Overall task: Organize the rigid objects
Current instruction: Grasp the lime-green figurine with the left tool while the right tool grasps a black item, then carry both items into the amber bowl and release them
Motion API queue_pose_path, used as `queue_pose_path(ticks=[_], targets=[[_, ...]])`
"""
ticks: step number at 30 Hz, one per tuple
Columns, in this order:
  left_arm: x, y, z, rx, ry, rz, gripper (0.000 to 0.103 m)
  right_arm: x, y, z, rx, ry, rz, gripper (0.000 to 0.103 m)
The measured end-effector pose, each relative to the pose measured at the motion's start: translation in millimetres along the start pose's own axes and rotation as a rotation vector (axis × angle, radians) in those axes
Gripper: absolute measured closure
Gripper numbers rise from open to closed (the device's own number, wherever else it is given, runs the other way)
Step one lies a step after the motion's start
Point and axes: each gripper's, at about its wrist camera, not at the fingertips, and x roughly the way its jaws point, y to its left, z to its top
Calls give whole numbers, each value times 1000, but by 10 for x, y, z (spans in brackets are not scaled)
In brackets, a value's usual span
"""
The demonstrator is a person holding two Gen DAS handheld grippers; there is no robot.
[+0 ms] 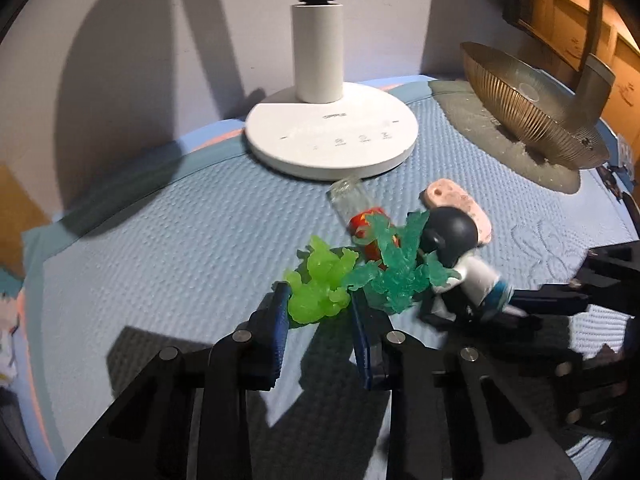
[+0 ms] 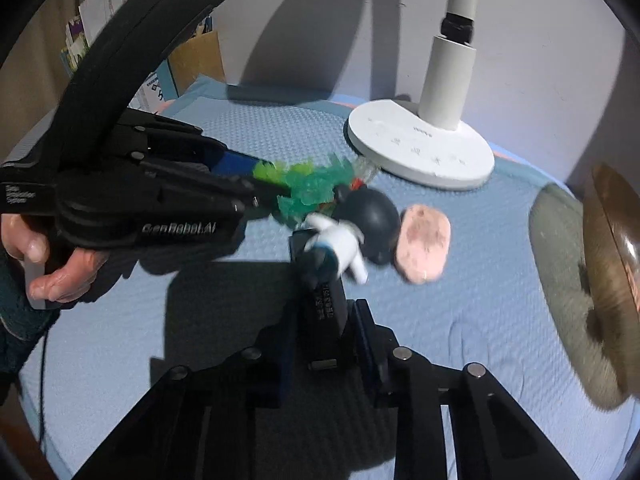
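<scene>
2 grippers are down on the blue mat (image 1: pixel 160 240) at once. My left gripper (image 1: pixel 320 300) has its blue pads narrowed onto the lime-green translucent figure (image 1: pixel 318 284), one pad on each side of it. My left hand (image 2: pixel 52 264) shows in the right wrist view, wrapped around that tool's handle.

My right gripper (image 2: pixel 324 332) is pinched on a black block (image 2: pixel 326 304) that stands up between its fingers; the white-bodied figure with the big black head (image 2: pixel 360 224) sits at the far end of that block, though whether the 2 are joined I cannot tell.

Toys lie clustered just in front of the white lamp base (image 1: pixel 332 136): a teal translucent figure (image 1: pixel 394 276) touching the lime one, a red piece (image 1: pixel 370 232) behind it, a clear piece (image 1: pixel 350 198) against the base, and a pink speckled slab (image 1: pixel 460 208) beside the black head. Off to the right a ribbed brass-coloured bowl (image 1: pixel 520 100) rests tilted on a grey pad (image 1: pixel 480 128).
</scene>
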Motion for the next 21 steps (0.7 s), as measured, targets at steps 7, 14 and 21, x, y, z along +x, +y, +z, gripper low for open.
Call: queue_pose_path(ticks=[7, 14, 21], targets=[[-471, -134, -472, -91, -39, -27, 78, -465, -222, -520, 136, -8, -31, 78], [-591, -435, -863, -119, -12, -48, 77, -608, -398, -853, 231, 2, -43, 78], [-578, -512, -939, -135, 9, -44, 28, -545, -288, -792, 213, 14, -71, 63]])
